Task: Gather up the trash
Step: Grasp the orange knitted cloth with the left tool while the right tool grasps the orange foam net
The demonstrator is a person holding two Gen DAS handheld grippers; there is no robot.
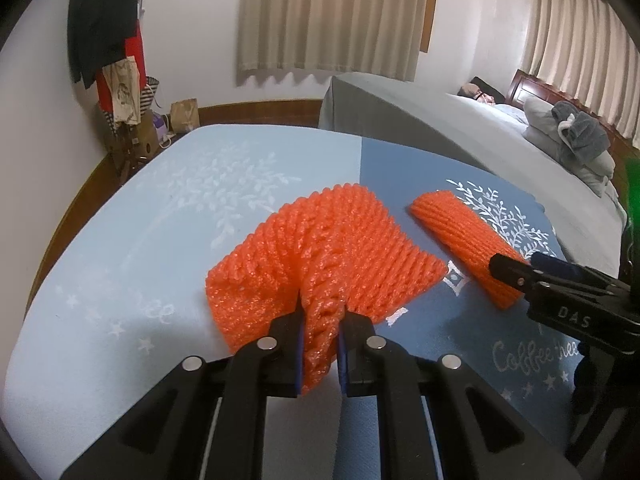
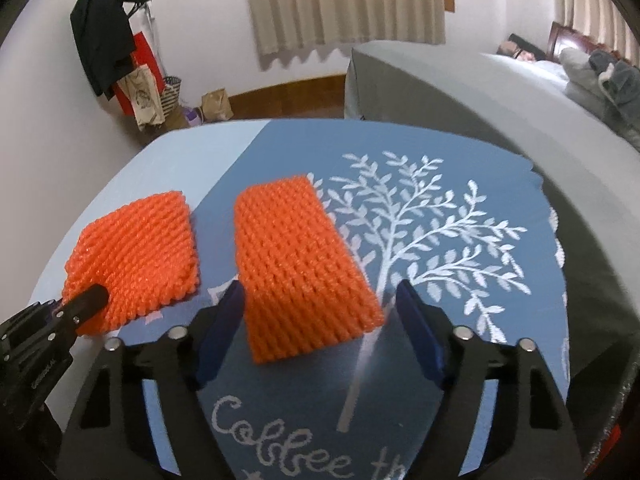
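Two orange foam fruit nets lie on a blue tablecloth point(image 1: 120, 240) printed with a white tree. My left gripper point(image 1: 322, 308) is shut on the near corner of the left net point(image 1: 328, 240), which bunches up between the pads. The right wrist view shows that same net point(image 2: 136, 248) and the left gripper point(image 2: 92, 296) at the lower left. My right gripper point(image 2: 320, 287) straddles the near end of the second net point(image 2: 296, 264). Its jaws stand apart, with a clear gap at the right pad. From the left wrist this net point(image 1: 460, 236) and the right gripper point(image 1: 520, 264) sit at the right.
A bed with a grey cover point(image 1: 440, 120) stands behind the table, with a person lying at its head point(image 1: 476, 92) and folded bedding point(image 1: 576, 132). A coat rack with clothes and bags point(image 1: 116, 80) fills the back left corner. Curtains hang on the far wall.
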